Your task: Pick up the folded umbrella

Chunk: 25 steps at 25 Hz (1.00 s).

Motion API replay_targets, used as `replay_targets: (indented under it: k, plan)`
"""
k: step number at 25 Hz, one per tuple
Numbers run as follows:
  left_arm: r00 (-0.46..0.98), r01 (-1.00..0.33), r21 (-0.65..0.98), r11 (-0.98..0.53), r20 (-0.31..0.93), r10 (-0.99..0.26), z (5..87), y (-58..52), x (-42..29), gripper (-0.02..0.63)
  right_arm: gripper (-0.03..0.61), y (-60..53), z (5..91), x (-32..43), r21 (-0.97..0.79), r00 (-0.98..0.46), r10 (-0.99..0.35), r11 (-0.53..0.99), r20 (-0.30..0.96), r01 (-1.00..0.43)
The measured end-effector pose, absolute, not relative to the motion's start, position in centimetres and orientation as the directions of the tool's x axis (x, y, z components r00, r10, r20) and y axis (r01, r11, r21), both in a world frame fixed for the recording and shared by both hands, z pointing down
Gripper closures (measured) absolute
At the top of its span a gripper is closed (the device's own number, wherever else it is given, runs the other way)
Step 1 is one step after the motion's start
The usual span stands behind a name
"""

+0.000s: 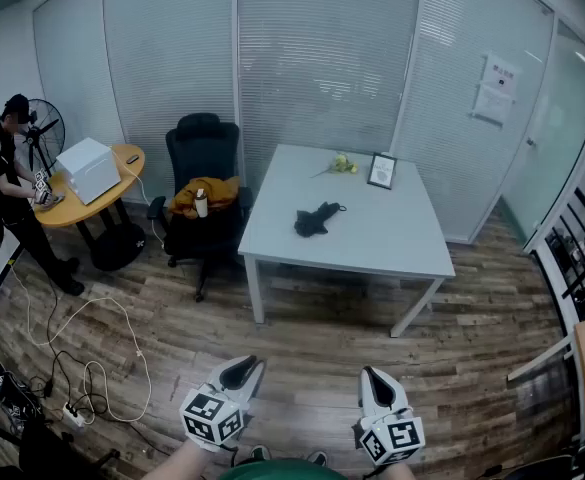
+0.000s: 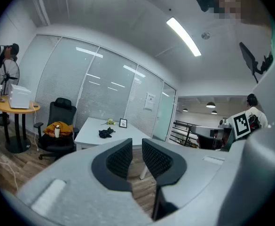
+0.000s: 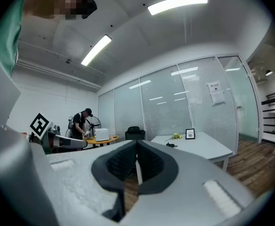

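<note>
Three far views (one overhead) toward table [image 1: 372,238]

I can read nothing here: the print on the paper notice [image 1: 497,88] on the glass wall [image 1: 322,68] is too small, and the framed card [image 1: 381,171] on the table [image 1: 372,243] is blurred.

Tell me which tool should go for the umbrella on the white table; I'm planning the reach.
Right, only slightly. Both the left tool and right tool are shut and far from the table; the umbrella lies a little nearer the right tool's side.
</note>
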State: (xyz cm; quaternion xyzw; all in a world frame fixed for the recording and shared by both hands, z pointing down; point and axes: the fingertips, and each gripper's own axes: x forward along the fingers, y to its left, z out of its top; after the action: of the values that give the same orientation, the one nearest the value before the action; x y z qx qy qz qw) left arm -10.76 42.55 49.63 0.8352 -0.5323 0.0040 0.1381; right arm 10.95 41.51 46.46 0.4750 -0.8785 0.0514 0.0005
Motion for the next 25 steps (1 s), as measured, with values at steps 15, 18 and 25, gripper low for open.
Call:
replay_targets:
  k: [15, 18, 25]
  plan:
    - [0.439, -0.885, 0.244, -0.397, 0.148, -0.886, 51.6, 42.3, -19.7, 0.541, 0.575, 41.1, 47.0, 4.3, -0.068, -0.479, -0.871, 0.474, 0.106, -0.878]
    - [0.453, -0.875, 0.26, -0.408, 0.145, -0.88, 51.8, 41.8, -19.8, 0.541, 0.575, 40.6, 47.3, 4.7, -0.068, -0.456, -0.881, 0.451, 0.125, -0.89]
    - [0.446, -0.882, 0.247, -0.402, 0.162, -0.88, 52.3, 38.7, -20.5, 0.541, 0.575, 37.0, 48.5, 3.2, -0.063, -0.491, -0.858, 0.488, 0.152, -0.871]
